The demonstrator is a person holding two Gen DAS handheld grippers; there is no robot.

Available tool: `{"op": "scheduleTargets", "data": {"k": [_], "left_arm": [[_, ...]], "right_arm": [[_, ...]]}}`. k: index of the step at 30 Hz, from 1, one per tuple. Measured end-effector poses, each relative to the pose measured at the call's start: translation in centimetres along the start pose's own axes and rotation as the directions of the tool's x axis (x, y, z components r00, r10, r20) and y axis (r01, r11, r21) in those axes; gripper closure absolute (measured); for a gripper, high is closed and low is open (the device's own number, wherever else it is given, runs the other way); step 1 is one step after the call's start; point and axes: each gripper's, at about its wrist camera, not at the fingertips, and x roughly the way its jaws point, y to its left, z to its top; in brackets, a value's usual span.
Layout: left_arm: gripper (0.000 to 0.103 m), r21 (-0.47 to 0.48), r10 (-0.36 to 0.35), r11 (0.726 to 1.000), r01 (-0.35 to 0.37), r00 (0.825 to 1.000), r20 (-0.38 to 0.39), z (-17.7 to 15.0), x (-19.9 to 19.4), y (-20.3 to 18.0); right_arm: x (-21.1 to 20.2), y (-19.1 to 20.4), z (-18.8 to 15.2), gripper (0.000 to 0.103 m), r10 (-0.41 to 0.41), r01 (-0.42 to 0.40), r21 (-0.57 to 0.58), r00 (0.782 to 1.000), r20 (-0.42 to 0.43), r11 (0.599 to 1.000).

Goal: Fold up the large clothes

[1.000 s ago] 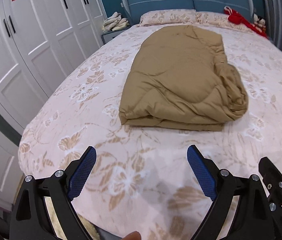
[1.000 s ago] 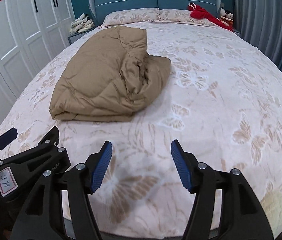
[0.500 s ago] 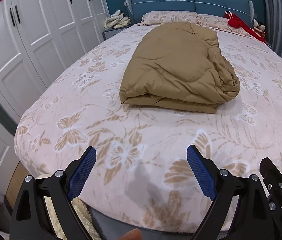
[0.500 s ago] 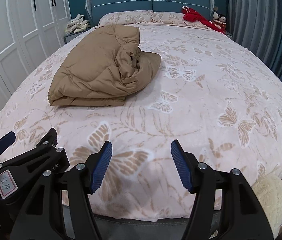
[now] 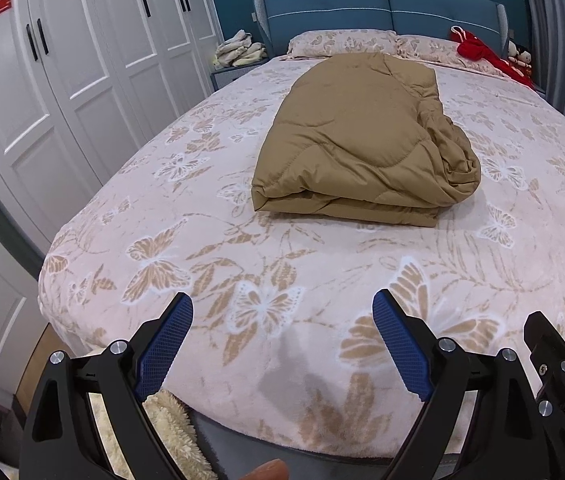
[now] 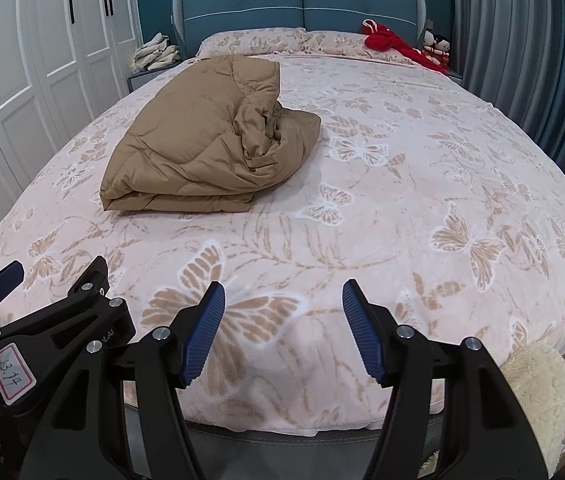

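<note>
A folded tan quilted garment (image 5: 362, 148) lies in a thick stack on the butterfly-print bed cover (image 5: 274, 280), left of the bed's middle; the right wrist view shows it (image 6: 206, 148) with its bunched side toward the right. My left gripper (image 5: 282, 340) stands open over the foot of the bed, well short of the garment, nothing between its blue pads. My right gripper (image 6: 283, 328) is open too, beside the left one, over the same near edge. Part of the left gripper (image 6: 54, 320) appears at the lower left of the right wrist view.
White wardrobe doors (image 5: 74, 92) run along the left. A blue headboard (image 5: 382, 12), pillows (image 5: 342, 42) and a red cloth (image 5: 478, 52) sit at the far end. A nightstand with folded items (image 5: 238, 56) is far left. Grey curtains (image 6: 522, 52) hang right. A fluffy rug (image 6: 538, 392) lies at the bed's foot.
Both grippers have drawn back from the garment toward the foot of the bed; the bed's near edge and the rug now show. Both stayed open.
</note>
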Motion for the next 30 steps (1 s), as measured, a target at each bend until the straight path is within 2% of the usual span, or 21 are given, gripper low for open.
{"op": "scheduleTargets", "data": {"k": [30], "left_arm": [[0.014,-0.003,0.009,1.000,-0.009,1.000,0.011,0.22,-0.68,0.14]], "right_arm": [[-0.53,-0.05,0.08,0.044,-0.004,0.004,0.000,1.000,0.016,1.000]]}}
